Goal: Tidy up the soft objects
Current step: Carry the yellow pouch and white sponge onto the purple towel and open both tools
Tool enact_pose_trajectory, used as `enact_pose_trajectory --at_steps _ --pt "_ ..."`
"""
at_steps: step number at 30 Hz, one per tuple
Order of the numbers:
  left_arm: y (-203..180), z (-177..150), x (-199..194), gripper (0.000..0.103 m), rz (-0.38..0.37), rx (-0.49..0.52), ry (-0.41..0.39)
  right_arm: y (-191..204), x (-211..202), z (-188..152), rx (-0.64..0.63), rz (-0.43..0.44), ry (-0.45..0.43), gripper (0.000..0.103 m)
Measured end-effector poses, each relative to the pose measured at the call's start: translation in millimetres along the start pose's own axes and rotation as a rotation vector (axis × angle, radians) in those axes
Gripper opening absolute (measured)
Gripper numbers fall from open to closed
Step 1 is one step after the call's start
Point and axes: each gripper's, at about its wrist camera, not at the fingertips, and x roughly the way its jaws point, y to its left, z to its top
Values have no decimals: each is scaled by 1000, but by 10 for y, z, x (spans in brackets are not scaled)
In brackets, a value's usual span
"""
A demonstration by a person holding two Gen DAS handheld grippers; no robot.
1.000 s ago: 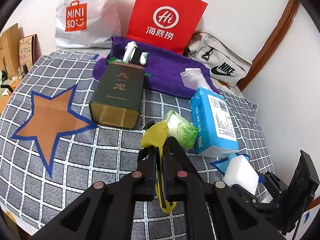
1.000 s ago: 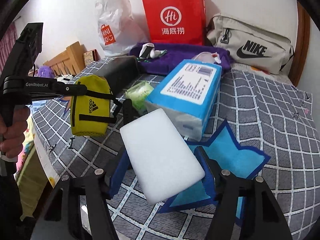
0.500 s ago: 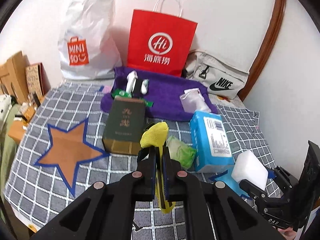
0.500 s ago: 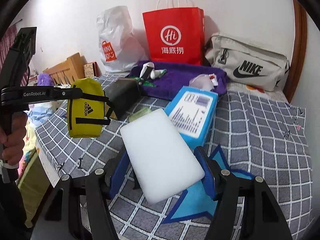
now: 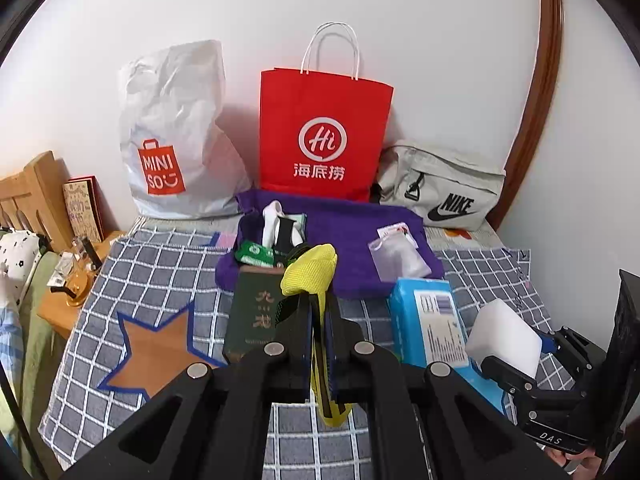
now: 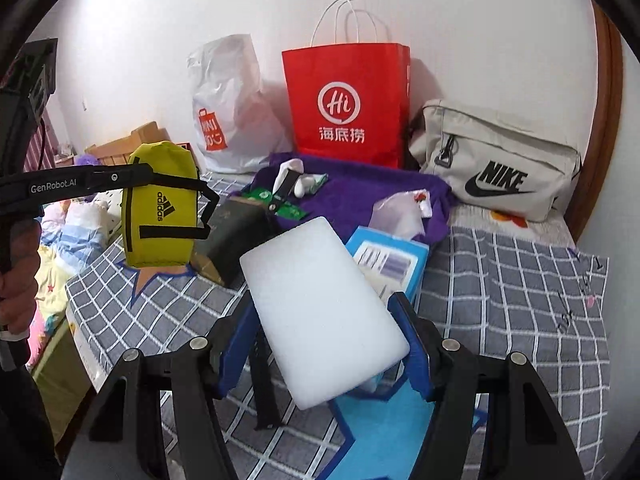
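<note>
My left gripper [image 5: 318,304] is shut on a yellow Adidas pouch [image 5: 310,268] and holds it up above the checked bed cover [image 5: 160,272]; the pouch also shows in the right wrist view [image 6: 160,204]. My right gripper [image 6: 324,312] is shut on a white sponge block [image 6: 320,308], held in the air above a light blue star patch [image 6: 380,432]; the sponge shows in the left wrist view [image 5: 504,338]. A blue tissue pack [image 5: 428,320], a dark green box [image 5: 256,312] and a purple towel [image 5: 352,232] with small items lie on the bed.
A red paper bag [image 5: 324,136], a white Miniso bag [image 5: 176,136] and a grey Nike bag [image 5: 444,192] stand against the wall. An orange star patch [image 5: 156,348] lies at the left. A wooden headboard and bedside clutter [image 5: 40,216] are at the far left.
Both grippers have risen and pulled back from the bed, each keeping its object. The bags at the wall now show in full.
</note>
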Motion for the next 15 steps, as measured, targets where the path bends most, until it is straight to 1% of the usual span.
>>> enact_pose_trajectory --at_steps 8,15 --pt "21 215 173 6 -16 -6 -11 -79 188 263 -9 -8 -2 65" --pt "135 403 486 6 -45 -35 9 -184 431 520 -11 -14 -8 65"
